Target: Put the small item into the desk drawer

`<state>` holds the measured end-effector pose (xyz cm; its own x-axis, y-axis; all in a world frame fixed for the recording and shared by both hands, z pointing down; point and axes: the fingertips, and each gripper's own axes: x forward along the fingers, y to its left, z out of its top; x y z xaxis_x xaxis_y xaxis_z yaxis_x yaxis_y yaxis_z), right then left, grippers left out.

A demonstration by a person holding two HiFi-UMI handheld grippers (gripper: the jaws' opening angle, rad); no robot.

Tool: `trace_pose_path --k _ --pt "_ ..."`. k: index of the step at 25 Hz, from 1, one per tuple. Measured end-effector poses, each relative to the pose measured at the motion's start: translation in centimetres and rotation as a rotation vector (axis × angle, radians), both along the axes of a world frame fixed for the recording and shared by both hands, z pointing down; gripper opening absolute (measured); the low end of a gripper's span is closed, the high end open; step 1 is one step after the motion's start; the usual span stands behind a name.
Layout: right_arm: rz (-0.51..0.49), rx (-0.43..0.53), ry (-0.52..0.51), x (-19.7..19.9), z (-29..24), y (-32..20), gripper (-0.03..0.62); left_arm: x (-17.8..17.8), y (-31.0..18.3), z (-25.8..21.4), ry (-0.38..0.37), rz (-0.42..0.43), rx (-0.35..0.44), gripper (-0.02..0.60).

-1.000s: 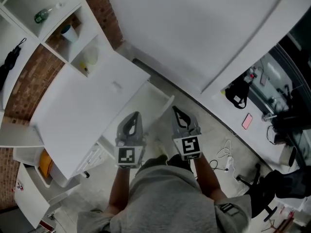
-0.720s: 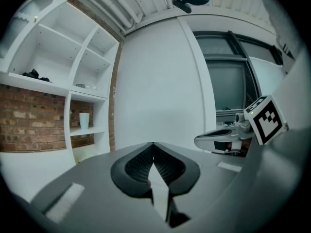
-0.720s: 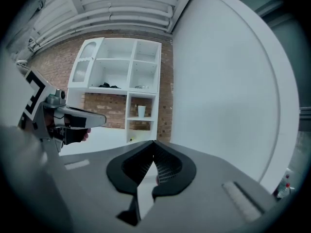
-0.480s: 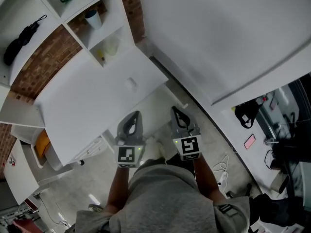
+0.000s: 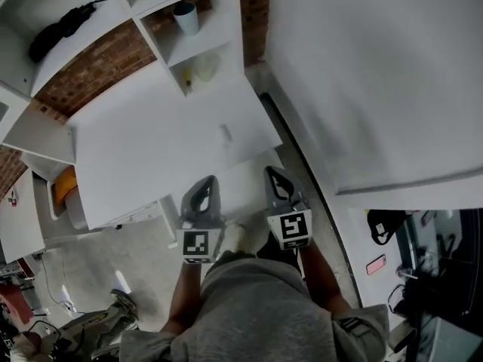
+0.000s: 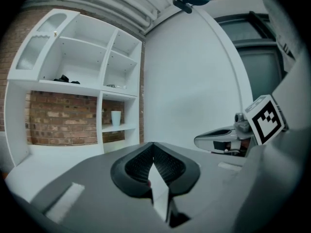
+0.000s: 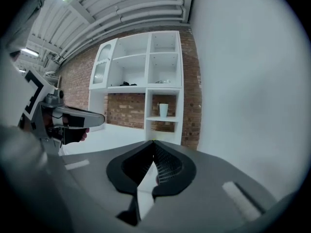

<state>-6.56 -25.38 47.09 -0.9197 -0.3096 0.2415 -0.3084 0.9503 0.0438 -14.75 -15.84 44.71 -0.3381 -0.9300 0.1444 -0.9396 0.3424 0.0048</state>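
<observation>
In the head view a white desk stands ahead of both grippers, with a small pale item lying near its right end. Drawer fronts show under the desk's near edge, seemingly closed. My left gripper and right gripper are held side by side just short of the desk, both shut and empty. The left gripper view has the left gripper with its tips together and the right one beside it. The right gripper view likewise shows the right gripper shut.
A white shelf unit against a brick wall rises behind the desk, holding a cup and a black bundle. A large white wall stands to the right. An orange thing sits left of the desk. Someone's shoe is at lower left.
The view has swung round: desk and shelf unit have slid from the left towards the middle and top of the head view. Both grippers stay shut and side by side.
</observation>
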Motion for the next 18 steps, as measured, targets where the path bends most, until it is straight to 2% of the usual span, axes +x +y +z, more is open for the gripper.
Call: trace_pose_path --k 9,18 --pt "-0.242 -0.044 0.079 -5.9 1.9 -1.4 0.003 -3.7 0.4 1.3 0.055 -0.254 -0.037 0.012" --pt "-0.416 -0.077 0.149 -11.2 6.2 -1.2 0.003 -6.8 1.8 5.2 0.091 -0.429 -0.075 0.012"
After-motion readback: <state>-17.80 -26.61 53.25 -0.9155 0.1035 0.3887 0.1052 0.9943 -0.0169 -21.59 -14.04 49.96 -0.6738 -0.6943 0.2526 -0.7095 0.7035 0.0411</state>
